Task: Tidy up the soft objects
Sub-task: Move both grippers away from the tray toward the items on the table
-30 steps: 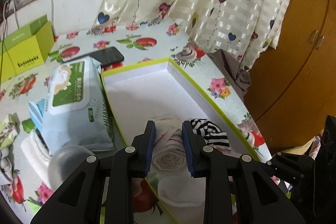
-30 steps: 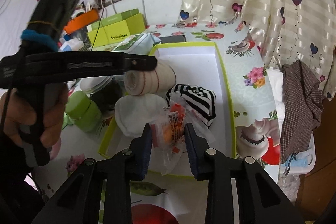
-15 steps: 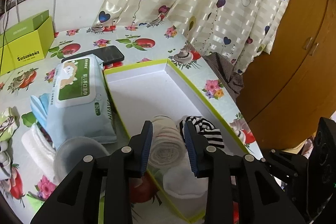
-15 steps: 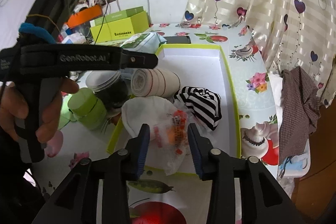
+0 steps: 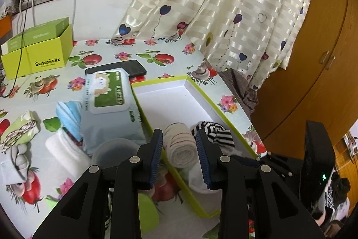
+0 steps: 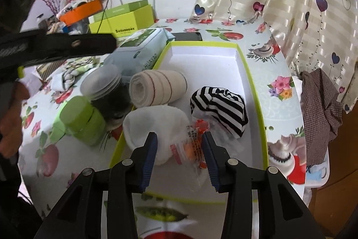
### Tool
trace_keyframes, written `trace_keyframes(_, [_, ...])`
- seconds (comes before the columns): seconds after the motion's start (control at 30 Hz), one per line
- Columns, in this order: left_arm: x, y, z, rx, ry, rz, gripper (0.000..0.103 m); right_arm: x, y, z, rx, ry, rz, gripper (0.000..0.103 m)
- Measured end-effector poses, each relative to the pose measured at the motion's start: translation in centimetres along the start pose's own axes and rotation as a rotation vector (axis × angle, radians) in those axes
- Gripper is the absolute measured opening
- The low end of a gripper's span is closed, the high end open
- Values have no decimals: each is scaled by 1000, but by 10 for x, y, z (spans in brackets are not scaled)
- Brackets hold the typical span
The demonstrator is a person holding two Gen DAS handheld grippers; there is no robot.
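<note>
Both grippers have let go since a second ago: the left gripper [image 5: 179, 149] has backed up off the rolled towel [image 5: 181, 147], fingers apart, and the right gripper [image 6: 179, 156] has spread its fingers off the clear packet [image 6: 194, 147]. Both things now lie loose in the green-edged box [image 6: 250, 91] beside the striped cloth [image 6: 220, 111] and white cloth [image 6: 154, 127]. So two drops look done; wipes pack [image 5: 109, 111] probably waits outside.

Both grippers same build: matte black plastic arms w/ cut-out slots, round silver screws at the joints, ribbed blue pads on inner finger faces. Left gripper [image 5: 179, 150], right gripper [image 6: 180, 150]. Person's hand [image 6: 10, 124] at edge of right view, blurred; sleeve not visible.
</note>
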State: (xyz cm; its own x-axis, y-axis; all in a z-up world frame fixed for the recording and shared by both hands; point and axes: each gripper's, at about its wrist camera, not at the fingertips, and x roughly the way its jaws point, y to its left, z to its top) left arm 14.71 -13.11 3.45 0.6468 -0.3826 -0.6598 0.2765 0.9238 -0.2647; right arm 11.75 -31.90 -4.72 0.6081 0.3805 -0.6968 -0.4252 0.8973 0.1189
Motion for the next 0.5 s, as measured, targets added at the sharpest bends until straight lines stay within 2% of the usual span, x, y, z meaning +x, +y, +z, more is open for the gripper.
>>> trace_keyframes(0.2, [-13,5,-7,14,-19,26,33,5,-4,9,22,-5,-12,40])
trace_keyframes(0.5, [-37,12,-19,35,-65,109,33,-21,13,11,-1,-53,-36,43])
